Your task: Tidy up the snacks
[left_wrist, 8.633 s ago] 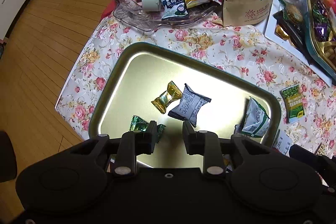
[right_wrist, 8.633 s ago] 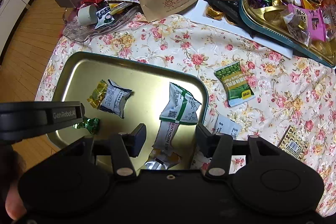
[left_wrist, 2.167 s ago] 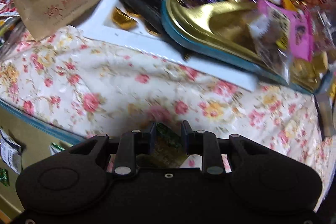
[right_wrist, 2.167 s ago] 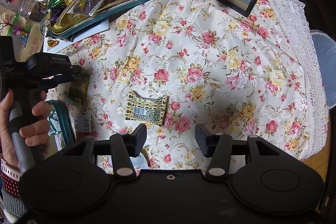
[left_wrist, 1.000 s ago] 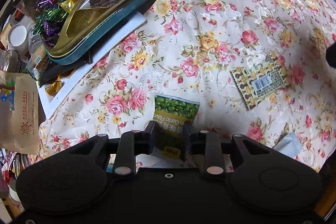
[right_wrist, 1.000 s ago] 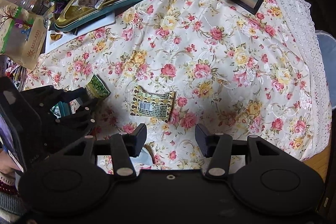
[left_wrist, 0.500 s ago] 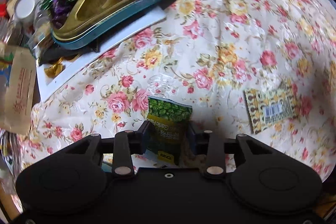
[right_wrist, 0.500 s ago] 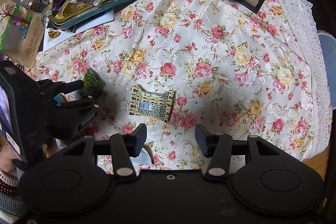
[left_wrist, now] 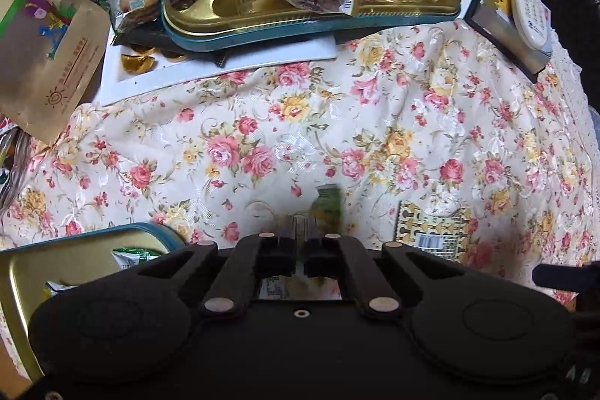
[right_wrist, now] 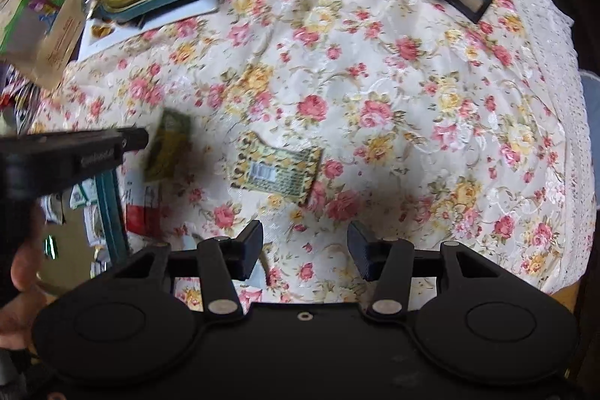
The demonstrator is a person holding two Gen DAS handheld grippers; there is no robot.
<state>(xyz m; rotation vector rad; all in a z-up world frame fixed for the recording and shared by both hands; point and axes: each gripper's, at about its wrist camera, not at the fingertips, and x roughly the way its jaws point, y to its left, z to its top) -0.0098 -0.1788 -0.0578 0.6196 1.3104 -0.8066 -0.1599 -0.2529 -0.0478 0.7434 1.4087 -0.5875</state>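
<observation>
From the left wrist camera, the left gripper (left_wrist: pixel 298 238) points straight down at the flowered tablecloth (left_wrist: pixel 375 122), its jaws brought tight together; they have just been closing. A blurred green snack packet (left_wrist: pixel 330 207) shows just past and slightly right of the fingertips, and it seems pinched by one edge between the pads, though the blur leaves that contact uncertain. At lower left the corner of a gold tray with a teal rim (left_wrist: pixel 45 268) holds a few wrappers. A patterned yellow-and-black packet (left_wrist: pixel 431 225) lies flat on the cloth to the right of the gripper. At the far side sits a heaped gold snack tin (left_wrist: pixel 262 21), with a brown paper bag (left_wrist: pixel 41 59) at the left and a remote control (left_wrist: pixel 530 14) on a small box at the right. From the right wrist camera, the right gripper (right_wrist: pixel 304 250) also points down over bare cloth, its jaws standing moderately apart with nothing between them. The patterned packet (right_wrist: pixel 277 171) lies beyond its fingertips. The left gripper's black body (right_wrist: pixel 71 152) reaches in from the left edge, with the green packet (right_wrist: pixel 168 145) hanging at its tip, lifted off the cloth and just beside the teal tray rim (right_wrist: pixel 112 208). A hand (right_wrist: pixel 20 268) grips the handle at lower left.
</observation>
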